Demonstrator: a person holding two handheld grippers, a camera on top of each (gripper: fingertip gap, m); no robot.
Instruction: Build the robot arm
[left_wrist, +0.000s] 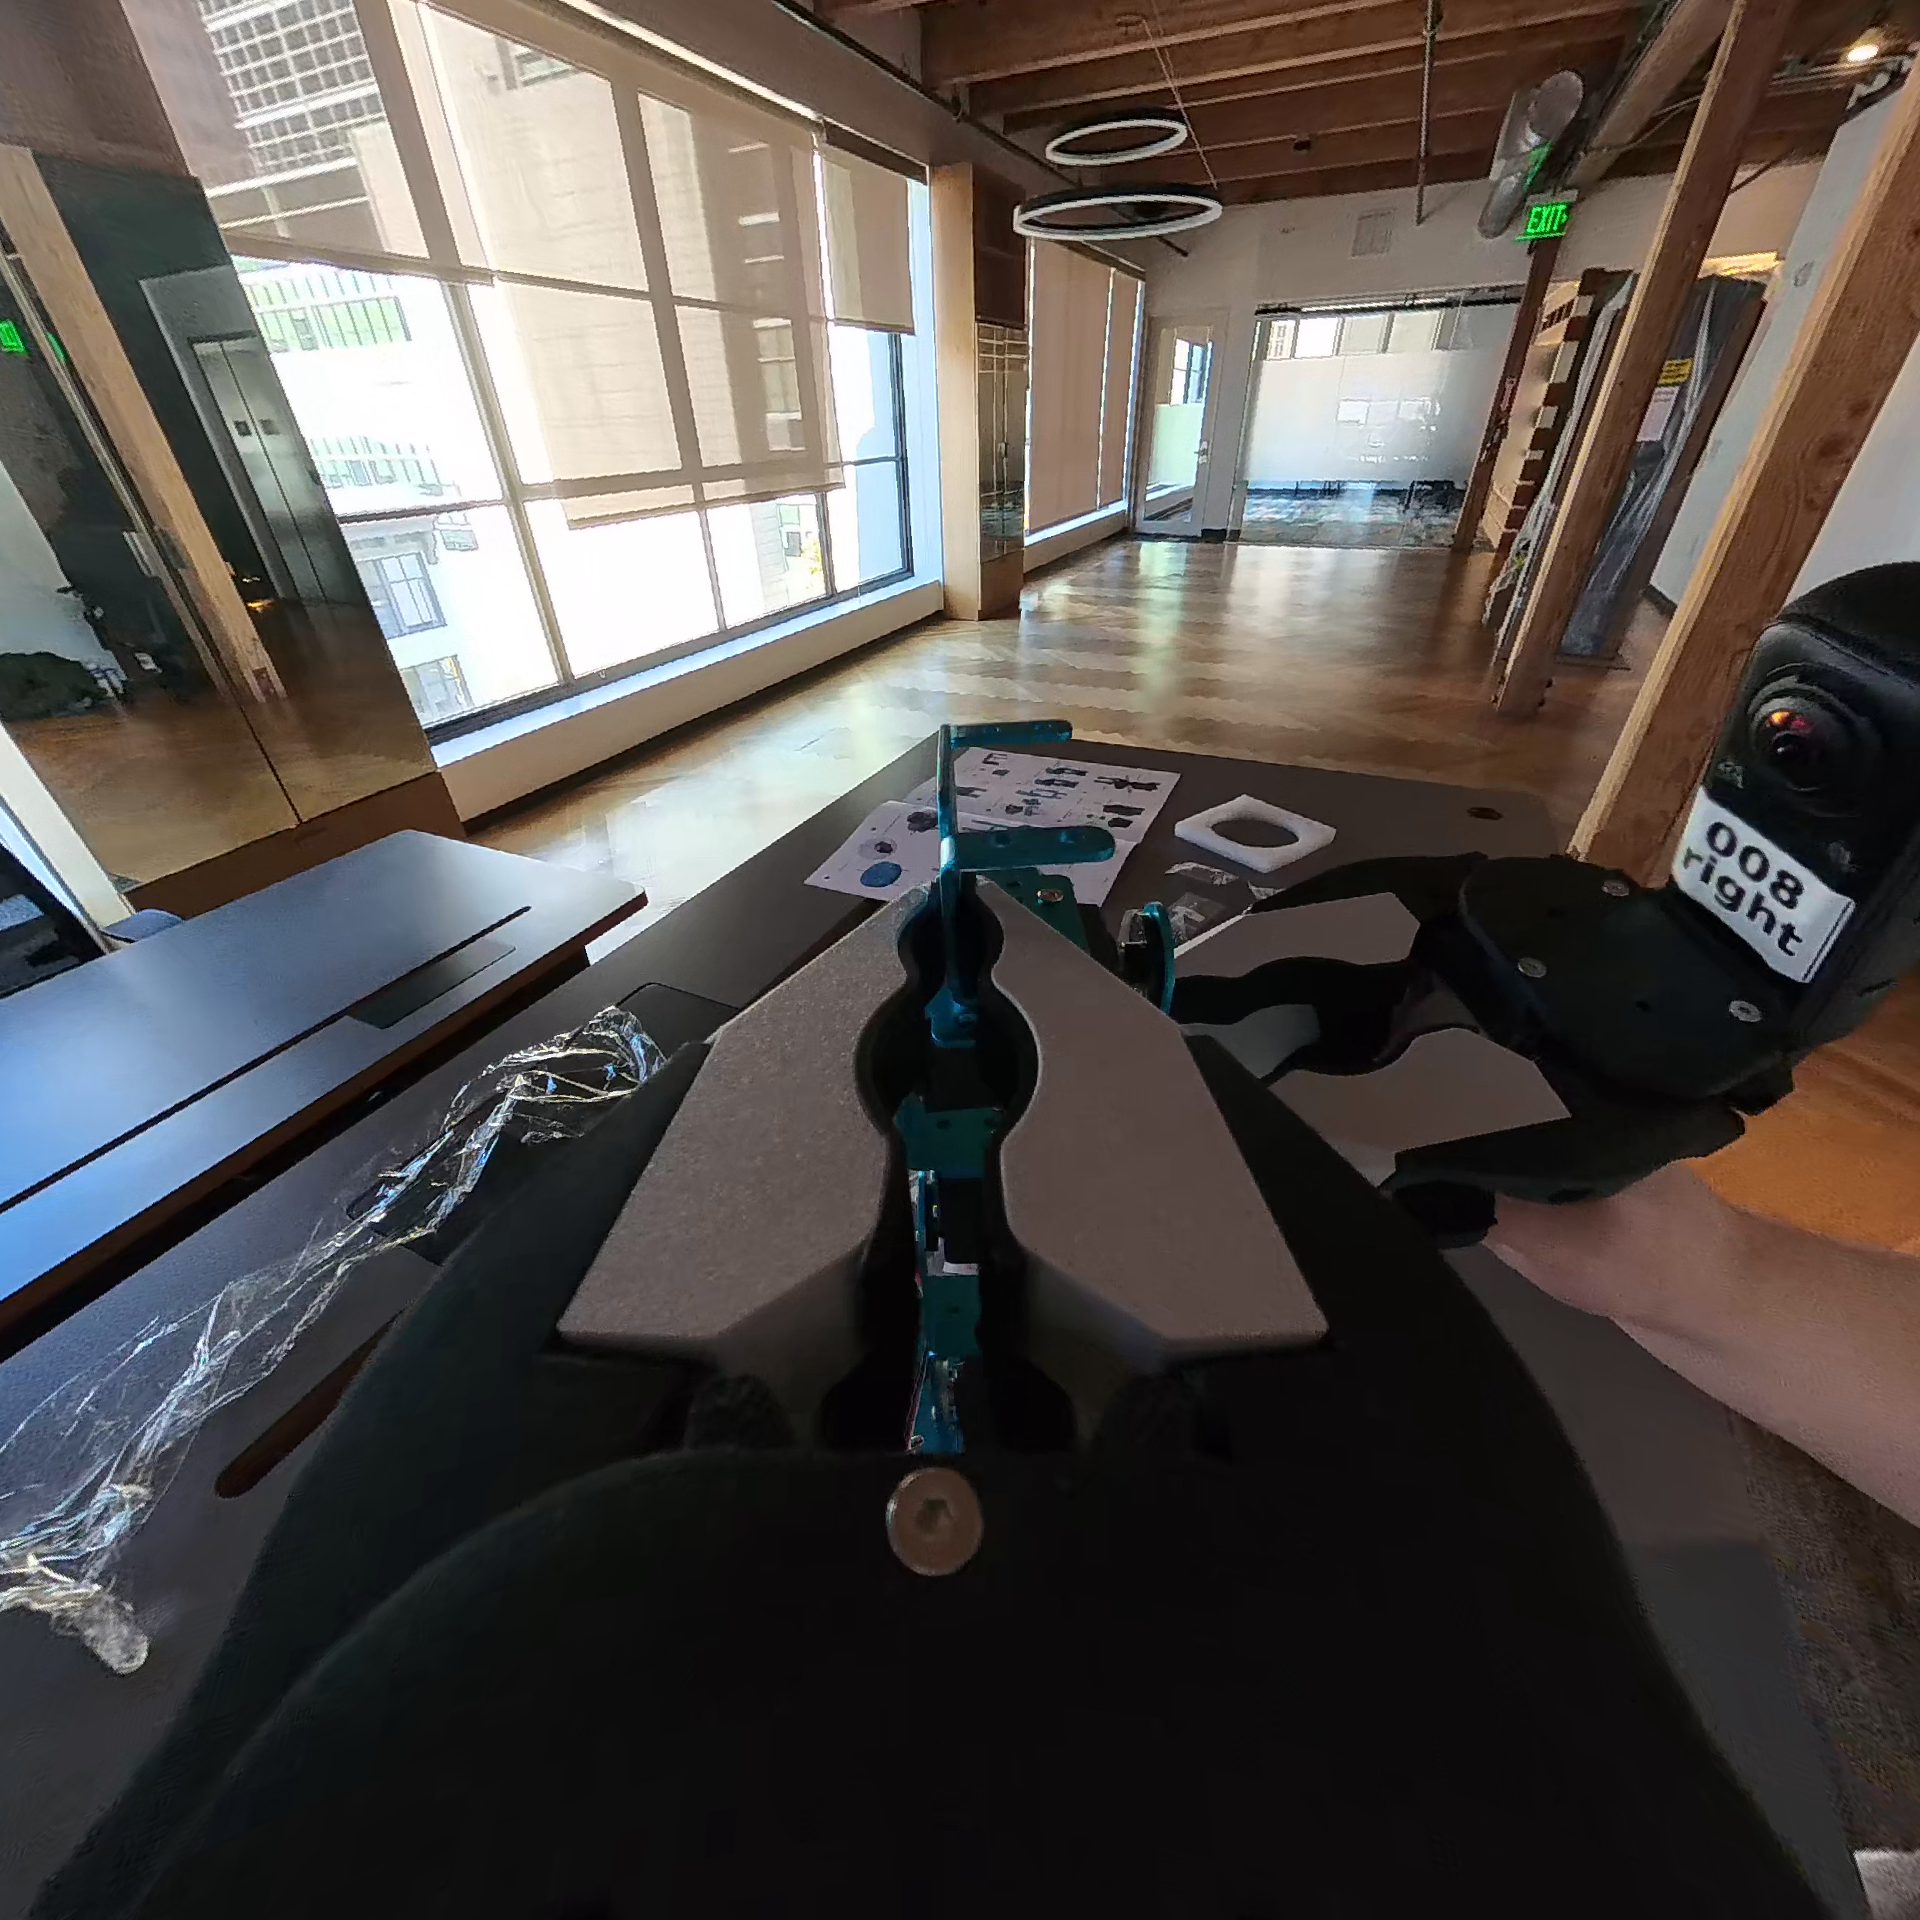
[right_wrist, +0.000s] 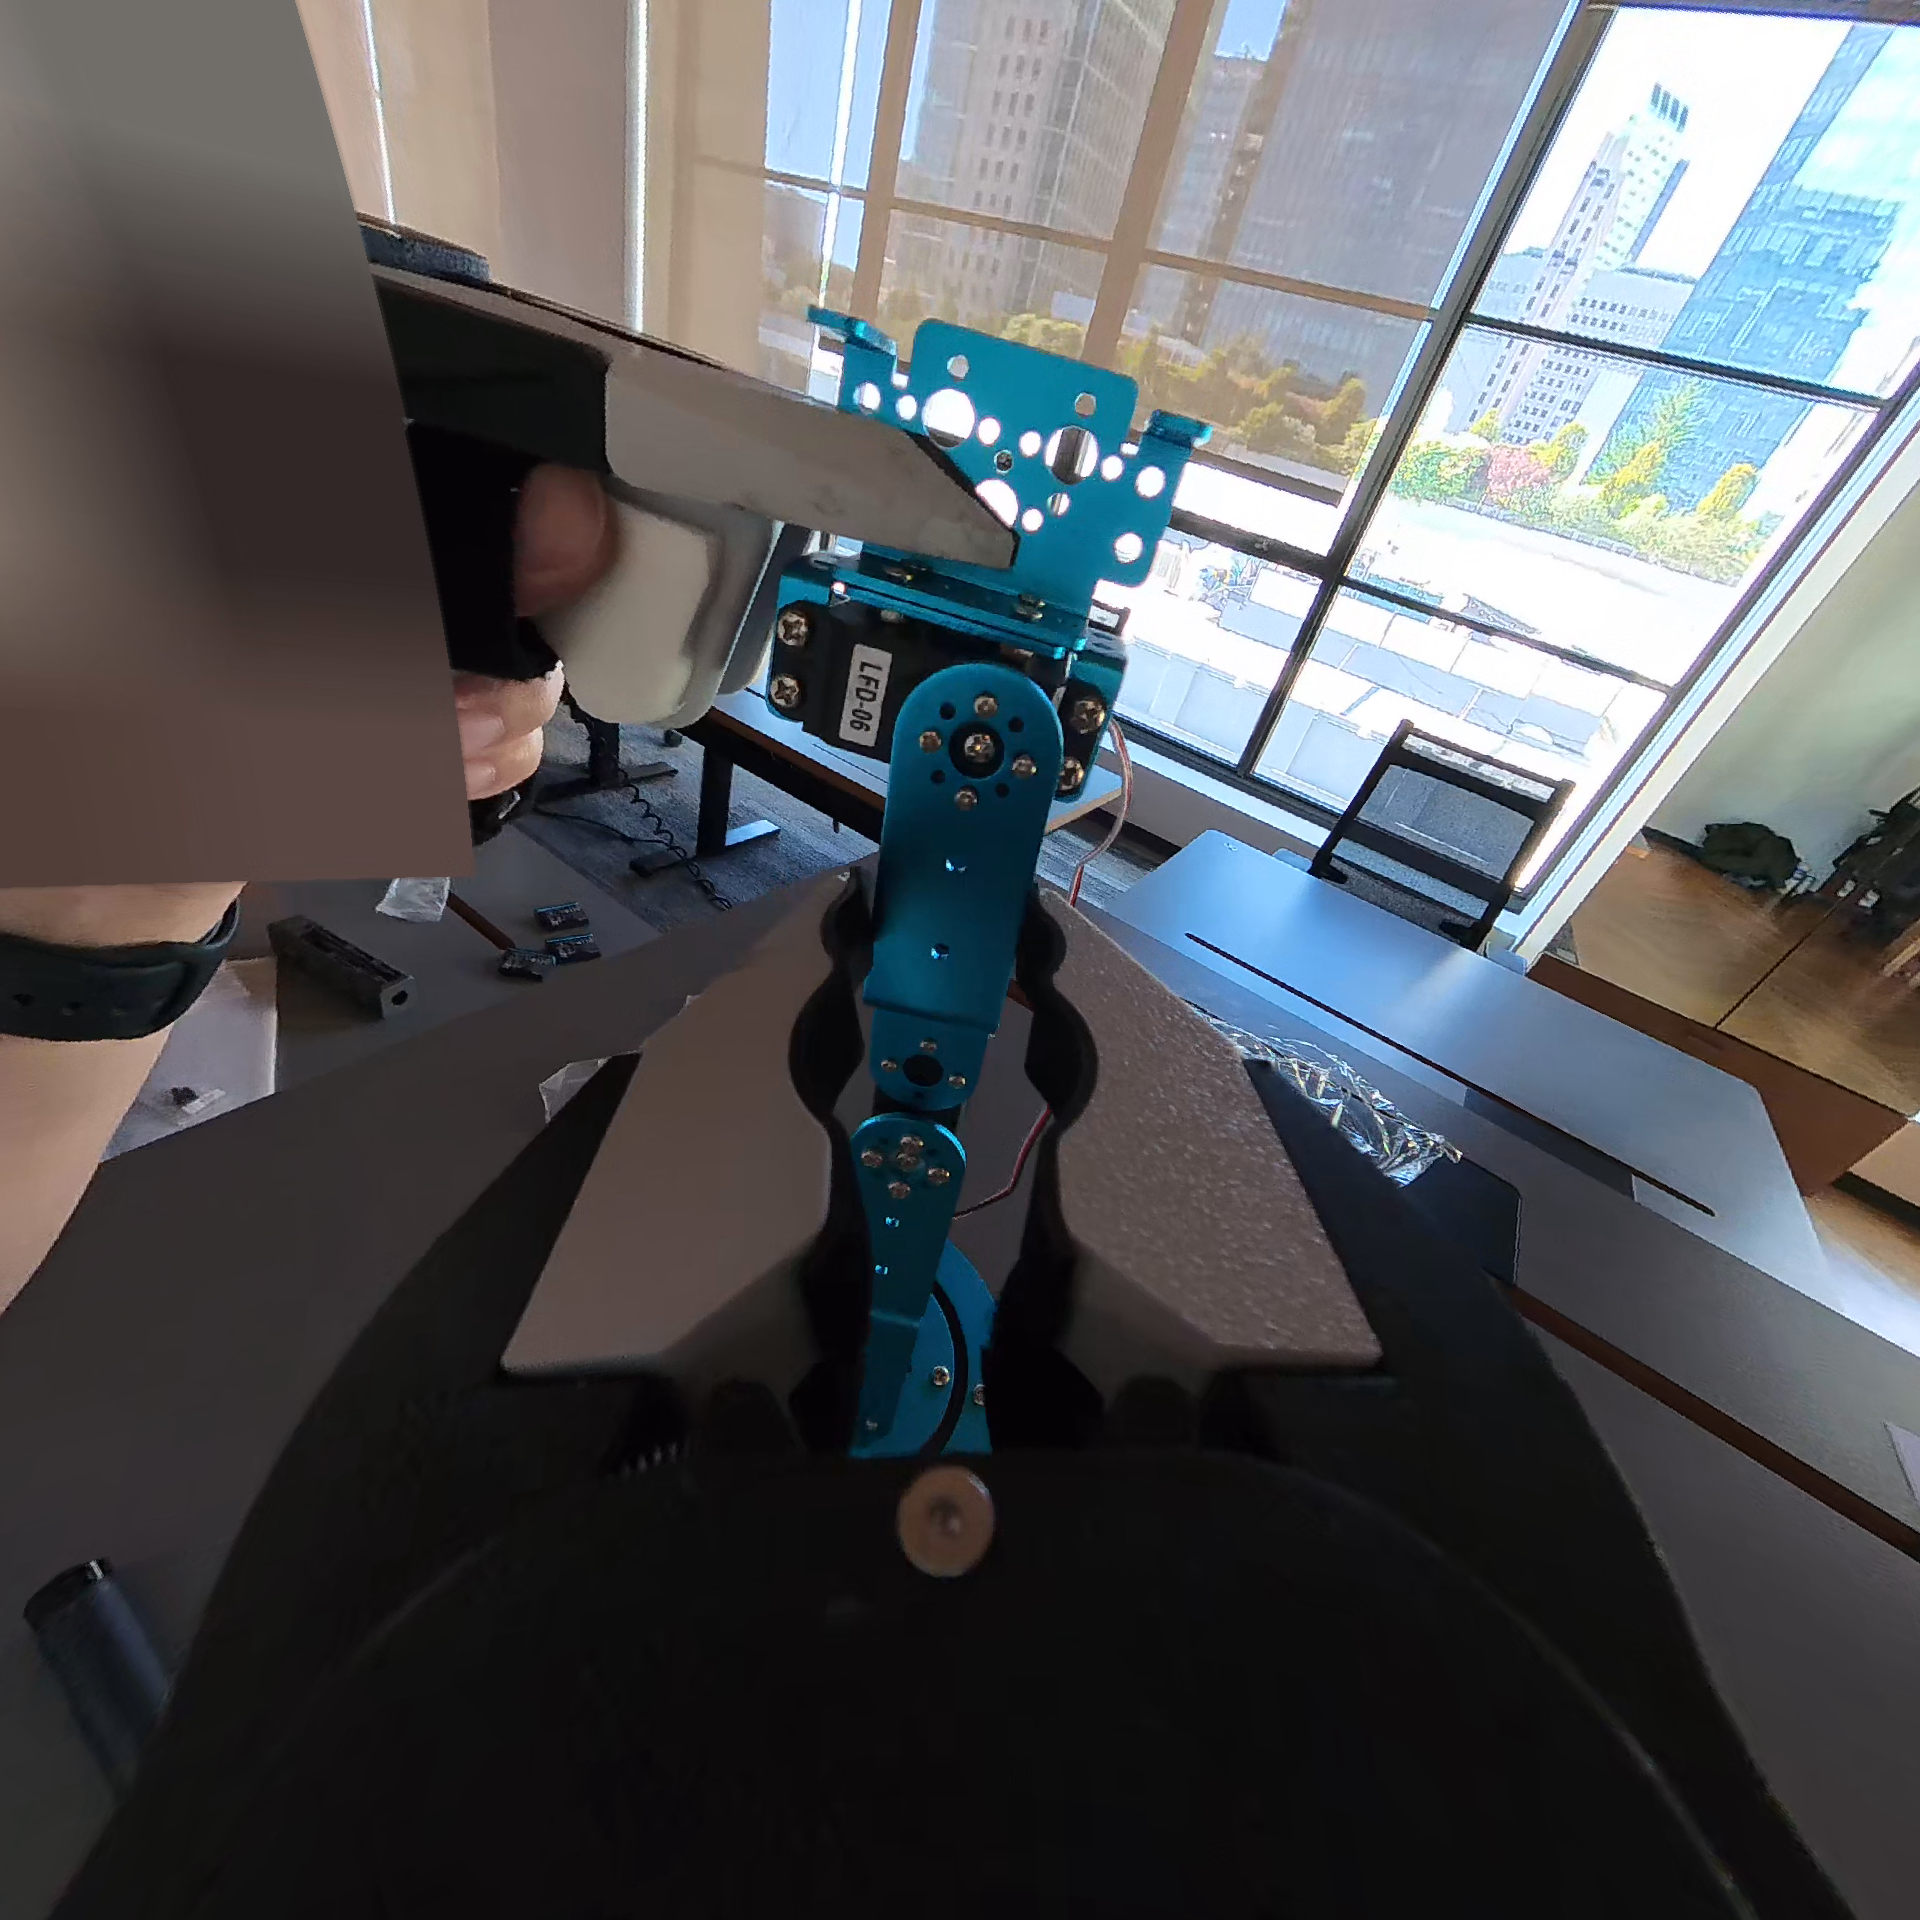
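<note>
A blue metal robot-arm assembly is held between both grippers above a dark table (left_wrist: 1403, 810). My left gripper (left_wrist: 961, 914) is shut on its perforated blue bracket (left_wrist: 1013, 847), which juts past the fingertips. In the right wrist view my right gripper (right_wrist: 940, 904) is shut on the assembly's long blue link (right_wrist: 951, 831), below a black servo (right_wrist: 862, 686) in a blue frame. The perforated bracket (right_wrist: 1039, 447) sits on top, with the left gripper's fingers (right_wrist: 810, 468) closed on it from the left. The right gripper (left_wrist: 1174, 966) also shows at the right of the left wrist view.
Crumpled clear plastic wrap (left_wrist: 312, 1226), a printed sheet (left_wrist: 1039, 800) and a white foam square (left_wrist: 1252, 831) lie on the table. Small black parts (right_wrist: 551, 935), a black block (right_wrist: 343, 971) and a black cylinder (right_wrist: 94, 1652) lie nearer. A second desk (left_wrist: 260, 987) stands left, a wooden post (left_wrist: 1766, 468) right. Tip to tip, the grippers are about 6 centimeters apart.
</note>
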